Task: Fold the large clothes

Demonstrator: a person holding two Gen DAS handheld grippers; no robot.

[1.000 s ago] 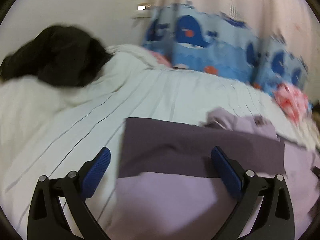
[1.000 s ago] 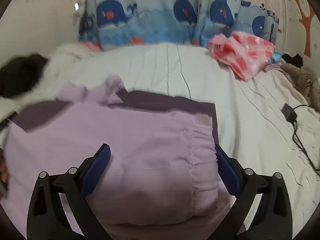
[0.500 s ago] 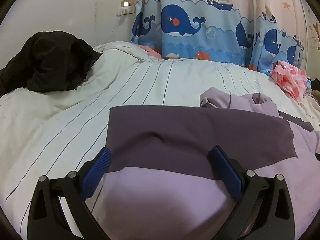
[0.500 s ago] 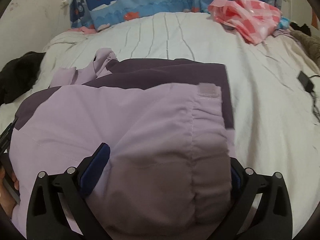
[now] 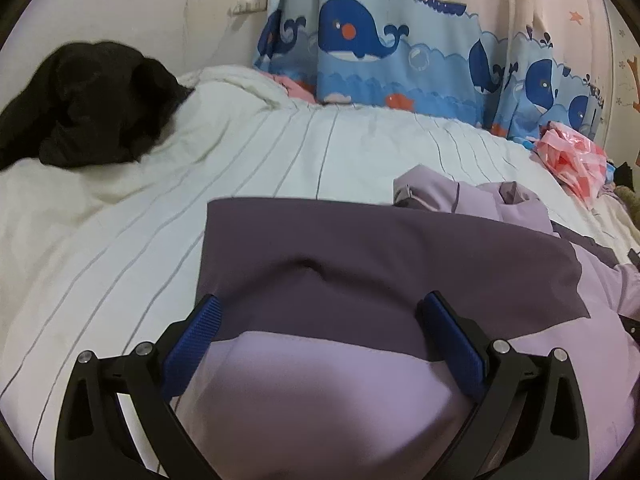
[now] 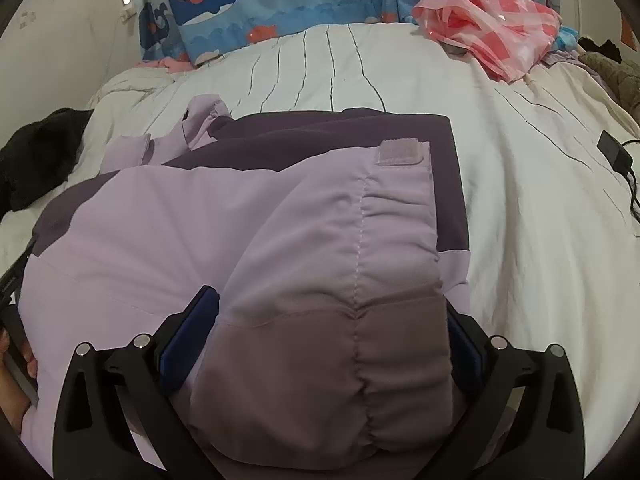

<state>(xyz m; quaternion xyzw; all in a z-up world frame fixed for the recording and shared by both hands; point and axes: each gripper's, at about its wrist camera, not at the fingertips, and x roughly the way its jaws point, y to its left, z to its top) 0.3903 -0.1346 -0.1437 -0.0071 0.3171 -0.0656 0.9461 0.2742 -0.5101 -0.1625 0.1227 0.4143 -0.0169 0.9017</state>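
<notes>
Left claw (image 5: 318,330): fingers spread wide apart, blue pads facing each other, gripping nothing. It sits low over the near left part of the jacket (image 5: 384,264), whose fabric bulges up between the fingers; contact with the pads cannot be confirmed.

Right claw (image 6: 332,332): fingers likewise held wide, with a gathered lilac sleeve cuff (image 6: 360,272) lying between them. The cuff fills the gap and partly hides the right pad; no clamping is evident.

Jacket, in the right wrist view (image 6: 168,220): a large two-tone garment, lilac with dark purple panels, spread on the near half of the bed (image 6: 520,184). A hook-and-loop tab (image 6: 400,152) shows at the far end of the cuff. Its lilac collar or hood (image 5: 472,196) is bunched at the far edge.

Bed: white cover with thin dark stripes. A black garment (image 5: 88,100) lies at far left, a pink checked bag (image 6: 496,28) at far right, and a black charger (image 6: 614,152) with cable at the right edge. A whale-print curtain (image 5: 380,44) hangs beyond.
</notes>
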